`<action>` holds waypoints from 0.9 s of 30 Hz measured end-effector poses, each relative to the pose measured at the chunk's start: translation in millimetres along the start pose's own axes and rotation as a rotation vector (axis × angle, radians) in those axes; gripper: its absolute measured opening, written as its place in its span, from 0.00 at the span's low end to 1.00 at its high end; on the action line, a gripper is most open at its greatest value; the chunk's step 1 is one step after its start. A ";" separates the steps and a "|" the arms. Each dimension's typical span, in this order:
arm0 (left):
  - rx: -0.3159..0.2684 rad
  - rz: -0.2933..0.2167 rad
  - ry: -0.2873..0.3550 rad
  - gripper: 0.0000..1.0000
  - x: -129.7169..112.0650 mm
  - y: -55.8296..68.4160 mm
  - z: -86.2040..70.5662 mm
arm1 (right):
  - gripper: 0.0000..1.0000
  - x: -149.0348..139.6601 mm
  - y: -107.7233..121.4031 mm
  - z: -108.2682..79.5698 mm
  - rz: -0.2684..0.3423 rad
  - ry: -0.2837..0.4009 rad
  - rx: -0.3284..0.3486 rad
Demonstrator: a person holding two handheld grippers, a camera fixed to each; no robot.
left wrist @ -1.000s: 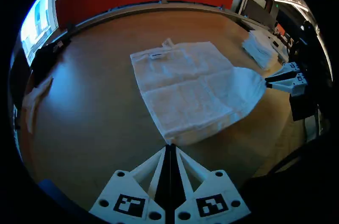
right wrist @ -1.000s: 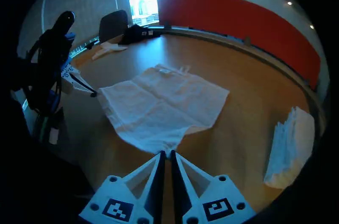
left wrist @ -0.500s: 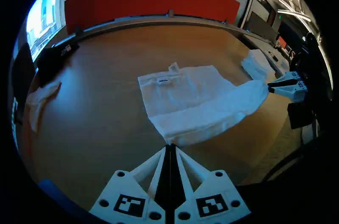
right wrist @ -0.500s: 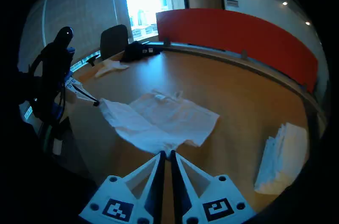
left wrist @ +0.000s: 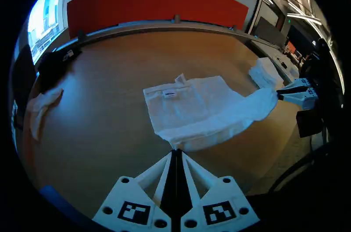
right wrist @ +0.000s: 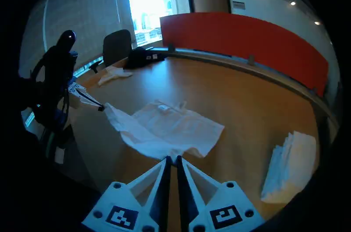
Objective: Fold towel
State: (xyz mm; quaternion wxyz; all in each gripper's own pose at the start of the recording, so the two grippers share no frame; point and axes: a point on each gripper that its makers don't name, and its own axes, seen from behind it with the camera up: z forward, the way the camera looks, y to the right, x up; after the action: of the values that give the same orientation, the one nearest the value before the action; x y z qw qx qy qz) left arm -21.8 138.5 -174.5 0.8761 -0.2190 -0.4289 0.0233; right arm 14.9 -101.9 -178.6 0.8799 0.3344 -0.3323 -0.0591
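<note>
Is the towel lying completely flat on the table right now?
No, the near edge of the towel is raised off the table, stretched between the left gripper and the right gripper.

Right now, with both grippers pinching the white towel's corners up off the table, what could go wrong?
1. The left gripper and right gripper each pinch just a tip of the white cloth towel, so a corner might slip out.
2. The lifted edge seems to droop between them, so it may land crooked on the half lying on the wooden table.
</note>
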 end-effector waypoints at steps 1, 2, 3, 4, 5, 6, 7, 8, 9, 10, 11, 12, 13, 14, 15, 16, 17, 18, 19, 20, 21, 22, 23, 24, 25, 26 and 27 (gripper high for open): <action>0.000 -0.002 0.001 0.01 0.9 -0.4 0.7 | 0.10 1.2 0.8 0.6 0.000 0.001 -0.001; 0.000 -0.003 0.003 0.00 1.9 -0.8 1.4 | 0.10 2.3 1.6 1.2 -0.001 0.002 -0.001; 0.000 -0.005 0.004 0.00 3.1 -1.3 2.1 | 0.10 3.7 2.5 2.0 -0.001 0.003 -0.002; 0.000 -0.006 0.006 0.00 4.7 -1.9 2.9 | 0.10 5.1 3.5 2.8 -0.002 0.004 -0.002; 0.000 -0.008 0.008 0.00 6.3 -2.5 3.8 | 0.10 6.5 4.4 3.6 -0.002 0.005 -0.003; 0.000 -0.009 0.011 0.00 8.2 -3.3 4.7 | 0.10 8.1 5.5 4.5 -0.003 0.006 -0.003; 0.000 -0.009 0.013 0.00 10.3 -4.4 5.9 | 0.10 9.7 6.9 5.8 -0.004 0.007 -0.004; 0.000 -0.009 0.016 0.00 12.4 -5.4 7.1 | 0.10 11.3 8.3 7.1 -0.006 0.008 -0.005; 0.001 -0.008 0.018 0.00 14.9 -6.6 8.4 | 0.09 13.2 9.9 8.6 -0.007 0.009 -0.006; 0.002 -0.006 0.022 0.00 17.7 -8.0 9.7 | 0.10 15.1 11.5 10.1 -0.009 0.010 -0.007; 0.003 -0.004 0.025 0.00 20.5 -9.4 11.0 | 0.10 17.1 13.2 11.5 -0.010 0.010 -0.008; 0.004 -0.002 0.029 0.00 23.8 -11.0 12.5 | 0.10 19.3 15.1 13.2 -0.011 0.011 -0.009; 0.005 -0.001 0.033 0.00 27.1 -12.4 13.9 | 0.09 21.1 17.3 15.2 -0.011 0.012 -0.010; 0.006 -0.001 0.036 0.00 30.4 -13.9 15.4 | 0.09 22.9 19.4 17.2 -0.012 0.012 -0.011; 0.007 0.000 0.041 0.00 34.1 -15.5 17.1 | 0.09 25.0 21.9 19.4 -0.012 0.012 -0.012; 0.008 -0.001 0.045 0.00 37.5 -16.8 19.1 | 0.09 26.6 24.9 21.8 -0.012 0.012 -0.015; 0.009 -0.003 0.049 0.00 40.8 -18.1 21.0 | 0.09 28.2 27.8 24.2 -0.013 0.013 -0.017; 0.009 -0.004 0.053 0.00 44.6 -19.5 23.2 | 0.09 30.0 31.2 27.0 -0.013 0.013 -0.020; 0.009 -0.005 0.058 0.01 47.8 -20.5 25.5 | 0.09 31.3 34.5 29.7 -0.015 0.011 -0.023; 0.008 -0.005 0.062 0.01 51.0 -21.6 27.8 | 0.10 32.6 37.8 32.3 -0.016 0.010 -0.026; 0.008 -0.006 0.067 0.01 54.6 -22.7 30.4 | 0.10 34.0 41.5 35.3 -0.018 0.009 -0.029; 0.009 -0.006 0.071 0.01 57.5 -24.0 32.8 | 0.10 35.0 44.9 38.2 -0.020 0.007 -0.032; 0.011 -0.006 0.075 0.00 60.4 -25.3 35.1 | 0.10 36.0 48.2 41.2 -0.021 0.006 -0.035; 0.013 -0.006 0.079 0.00 63.5 -26.8 37.9 | 0.09 37.1 52.0 44.4 -0.023 0.004 -0.039; 0.014 -0.008 0.081 0.00 65.7 -28.0 40.6 | 0.09 38.1 55.0 47.4 -0.023 0.003 -0.042; 0.016 -0.009 0.084 0.00 67.9 -29.2 43.2 | 0.10 39.0 58.1 50.4 -0.023 0.002 -0.046; 0.017 -0.011 0.086 0.00 70.2 -30.5 46.3 | 0.10 40.0 61.5 53.7 -0.022 0.001 -0.049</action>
State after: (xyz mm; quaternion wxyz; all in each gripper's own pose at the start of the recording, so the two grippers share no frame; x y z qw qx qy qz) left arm -17.2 143.9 -85.3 0.8957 -0.2099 -0.3919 0.0125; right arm 4.9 -97.1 -88.4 0.8873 0.3164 -0.3265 -0.0770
